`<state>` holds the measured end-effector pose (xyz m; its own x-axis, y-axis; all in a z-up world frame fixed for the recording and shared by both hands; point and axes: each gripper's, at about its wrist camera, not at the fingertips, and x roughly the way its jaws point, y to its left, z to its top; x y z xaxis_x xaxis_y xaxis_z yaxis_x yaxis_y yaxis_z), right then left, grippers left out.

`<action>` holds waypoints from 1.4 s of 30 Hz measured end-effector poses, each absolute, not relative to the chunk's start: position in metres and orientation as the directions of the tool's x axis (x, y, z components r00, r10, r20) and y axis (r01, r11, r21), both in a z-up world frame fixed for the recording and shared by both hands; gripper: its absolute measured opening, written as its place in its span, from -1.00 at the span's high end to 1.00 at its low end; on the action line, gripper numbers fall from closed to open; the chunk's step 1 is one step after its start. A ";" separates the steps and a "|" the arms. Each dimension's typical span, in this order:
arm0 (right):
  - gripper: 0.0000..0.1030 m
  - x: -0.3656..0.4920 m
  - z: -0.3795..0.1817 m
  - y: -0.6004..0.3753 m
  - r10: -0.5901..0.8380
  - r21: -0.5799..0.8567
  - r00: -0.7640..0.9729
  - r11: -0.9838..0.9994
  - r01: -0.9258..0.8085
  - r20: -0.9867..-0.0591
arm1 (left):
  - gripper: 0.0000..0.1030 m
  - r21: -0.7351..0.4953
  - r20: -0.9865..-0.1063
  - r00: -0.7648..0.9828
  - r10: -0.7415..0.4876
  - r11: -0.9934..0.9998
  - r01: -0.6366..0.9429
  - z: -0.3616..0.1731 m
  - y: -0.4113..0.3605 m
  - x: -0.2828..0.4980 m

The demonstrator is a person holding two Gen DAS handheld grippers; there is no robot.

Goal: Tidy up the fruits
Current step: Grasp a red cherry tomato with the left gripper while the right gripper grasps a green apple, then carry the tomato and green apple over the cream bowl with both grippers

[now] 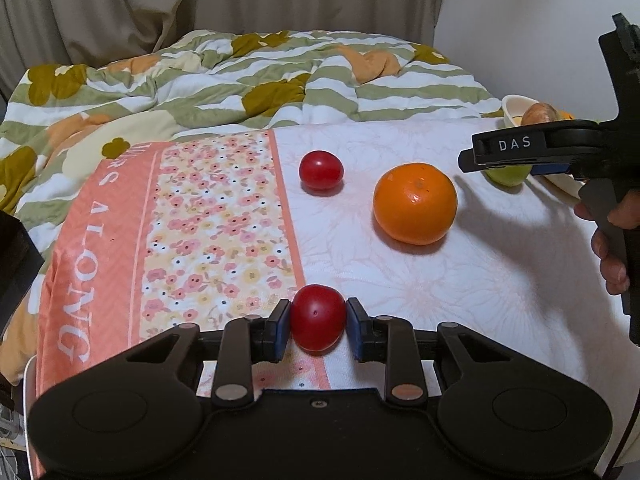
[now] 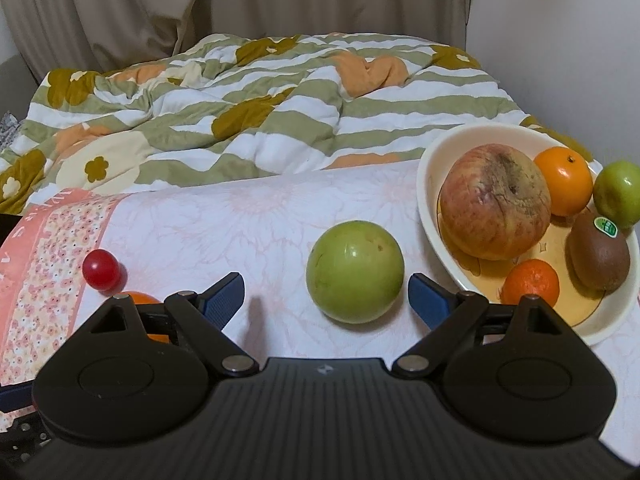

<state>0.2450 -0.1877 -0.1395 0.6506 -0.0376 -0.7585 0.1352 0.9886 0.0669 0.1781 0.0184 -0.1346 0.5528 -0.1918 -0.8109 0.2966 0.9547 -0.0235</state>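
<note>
Left gripper (image 1: 318, 328) clamps a red tomato (image 1: 317, 317), ready to lift. Right gripper (image 2: 326, 298) gapes wide, empty, straddling the green fruit (image 2: 355, 271) beside the bowl (image 2: 428, 184).

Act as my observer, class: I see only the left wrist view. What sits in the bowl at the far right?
Observer: The cream bowl holds a large apple, an orange, a mandarin, a kiwi and, at its far edge, a far green fruit.
Operator: Is the right gripper gripping yet?
Observer: No. The right gripper is open, fingers either side of the loose green fruit on the cloth, apart from it.
Operator: Anything marked?
Observer: The kiwi carries a green sticker.
</note>
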 end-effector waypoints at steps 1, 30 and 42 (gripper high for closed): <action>-1.00 0.247 -0.140 -0.188 -0.039 0.064 0.650 0.989 0.135 -0.759 | 0.37 -0.025 -0.811 0.553 -0.192 0.955 0.294 -0.135 0.019 0.178; -0.33 0.248 -0.135 -0.191 -0.037 0.040 0.655 0.994 0.102 -0.754 | 0.37 -0.053 -0.792 0.579 -0.192 0.967 0.248 -0.121 0.023 0.166; -0.33 0.215 -0.102 -0.178 -0.005 0.051 0.694 0.997 0.060 -0.720 | 0.37 -0.068 -0.748 0.629 -0.214 0.967 0.247 -0.094 0.025 0.146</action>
<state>0.2150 -0.1780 -0.1018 0.6935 -0.0045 -0.7204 0.0596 0.9969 0.0511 0.1460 0.0248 -0.0939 0.6286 -0.2136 -0.7478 0.2474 0.9665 -0.0681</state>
